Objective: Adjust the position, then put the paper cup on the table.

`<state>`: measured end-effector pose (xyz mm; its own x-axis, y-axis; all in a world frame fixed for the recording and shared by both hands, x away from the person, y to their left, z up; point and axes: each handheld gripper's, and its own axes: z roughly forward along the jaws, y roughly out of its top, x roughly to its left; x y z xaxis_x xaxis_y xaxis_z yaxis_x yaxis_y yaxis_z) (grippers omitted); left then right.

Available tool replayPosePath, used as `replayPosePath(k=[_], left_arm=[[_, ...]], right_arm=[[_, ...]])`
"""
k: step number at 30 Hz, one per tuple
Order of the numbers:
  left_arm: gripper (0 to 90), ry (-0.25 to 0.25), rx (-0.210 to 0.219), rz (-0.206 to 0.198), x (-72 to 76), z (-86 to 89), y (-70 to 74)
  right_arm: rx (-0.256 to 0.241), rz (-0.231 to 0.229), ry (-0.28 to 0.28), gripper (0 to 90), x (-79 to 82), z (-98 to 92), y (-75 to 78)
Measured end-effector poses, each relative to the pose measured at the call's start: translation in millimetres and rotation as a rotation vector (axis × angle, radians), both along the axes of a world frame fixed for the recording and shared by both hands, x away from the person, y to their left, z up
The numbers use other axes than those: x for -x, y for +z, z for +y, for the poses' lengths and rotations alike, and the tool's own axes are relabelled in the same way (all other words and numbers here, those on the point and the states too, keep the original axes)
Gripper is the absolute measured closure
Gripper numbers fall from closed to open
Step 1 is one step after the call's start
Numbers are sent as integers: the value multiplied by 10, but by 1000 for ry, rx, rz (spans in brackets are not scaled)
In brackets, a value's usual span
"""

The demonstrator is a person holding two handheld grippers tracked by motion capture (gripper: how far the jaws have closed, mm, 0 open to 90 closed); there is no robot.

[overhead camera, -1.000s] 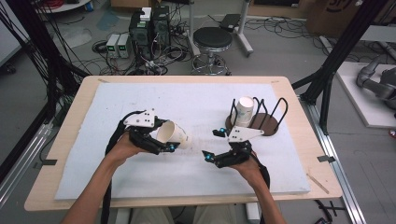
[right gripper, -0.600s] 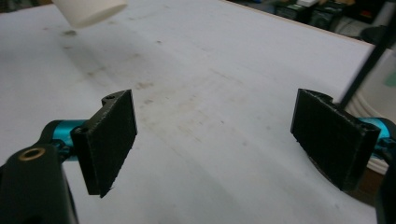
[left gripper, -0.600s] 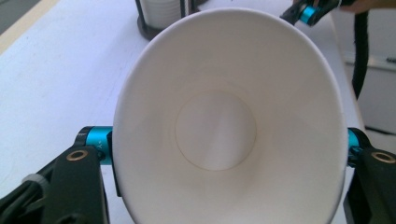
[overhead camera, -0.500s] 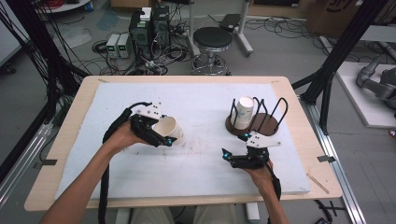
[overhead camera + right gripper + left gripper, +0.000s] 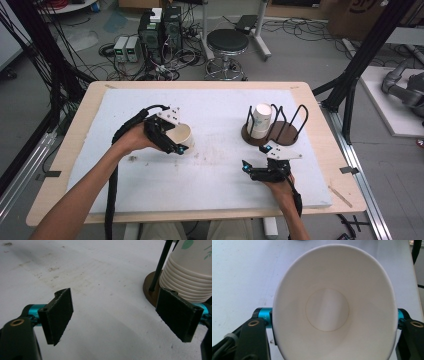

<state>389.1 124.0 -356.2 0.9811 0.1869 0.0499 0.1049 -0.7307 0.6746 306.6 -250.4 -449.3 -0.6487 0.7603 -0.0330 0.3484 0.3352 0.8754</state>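
Left claw [image 5: 176,142] first: it is clamped on a white paper cup [image 5: 181,137]. One jaw presses on each side of the cup, and the squeeze makes the round rim look a bit like an egg. In the left gripper view I look right down into the paper cup [image 5: 332,307] and see its flat round bottom. It is empty. From above, the cup's mouth seems to face up and a little toward me, and the cup sits just over the white mat [image 5: 215,175], left of the middle.

Next, going right, is my right claw [image 5: 256,170]. Its jaws are wide apart and hold nothing. It hangs low over the mat, near my side of the table.

Farther right and away from me stands the stack of paper cups [image 5: 260,120]. It sits upright on a brown round base [image 5: 282,136] with black wire loops [image 5: 299,114] around it. In the right gripper view the stack of paper cups [image 5: 190,272] is up ahead, past the right jaw, with many rims showing one over the other.

So the stack lies ahead and to the right of my open right claw, and it stands tall, straight up. My right hand [image 5: 282,189] is much nearer to it than my left hand [image 5: 132,140]. I think a grab at the stack would be the right claw's job.
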Motion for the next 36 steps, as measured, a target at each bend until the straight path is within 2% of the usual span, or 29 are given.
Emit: replayPosePath(k=[4,24,36], left_arm=[[305,9,-18,6,-8,-3,-25],[307,15,-25,5,-41,-14,-49],[308,18,-99,24,-180,-154,-184]], right_arm=[[4,-9,-7,149,6,8,-5],[-1,0,-7,149,2,-2,-10],[13,2,-4,150,-2,12,-12]])
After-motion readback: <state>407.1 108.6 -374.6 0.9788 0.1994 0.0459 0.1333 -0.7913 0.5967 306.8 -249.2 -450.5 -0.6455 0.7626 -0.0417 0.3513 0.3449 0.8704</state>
